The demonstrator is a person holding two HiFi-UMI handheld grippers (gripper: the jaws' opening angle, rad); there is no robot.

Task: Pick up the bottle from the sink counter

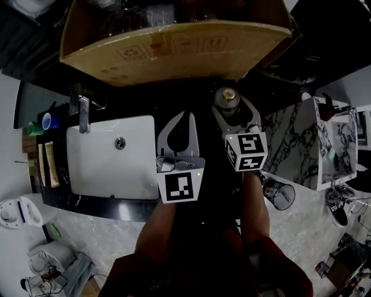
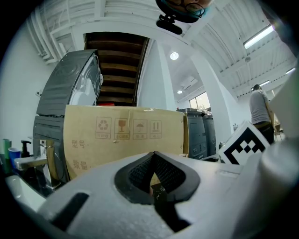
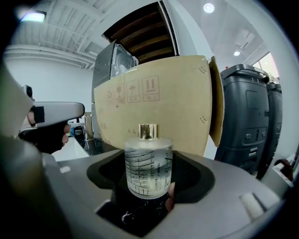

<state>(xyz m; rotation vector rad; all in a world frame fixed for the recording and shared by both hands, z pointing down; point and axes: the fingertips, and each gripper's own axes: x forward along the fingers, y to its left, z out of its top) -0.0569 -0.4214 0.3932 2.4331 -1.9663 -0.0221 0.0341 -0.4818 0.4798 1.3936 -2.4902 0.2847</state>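
Holds upright bottle (image 3: 148, 163) centred in wide-spread right gripper (image 1: 233, 113), near surface (image 1: 139, 101) back edge; has left gripper (image 1: 185, 119) closed, empty, alongside.

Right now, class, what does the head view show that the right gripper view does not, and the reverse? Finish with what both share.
Head view only: the two marker cubes and the sink drain. Right gripper view only: black print on the bottle and a ceiling light. Both: the bottle clamped in the right gripper, and the cardboard box.
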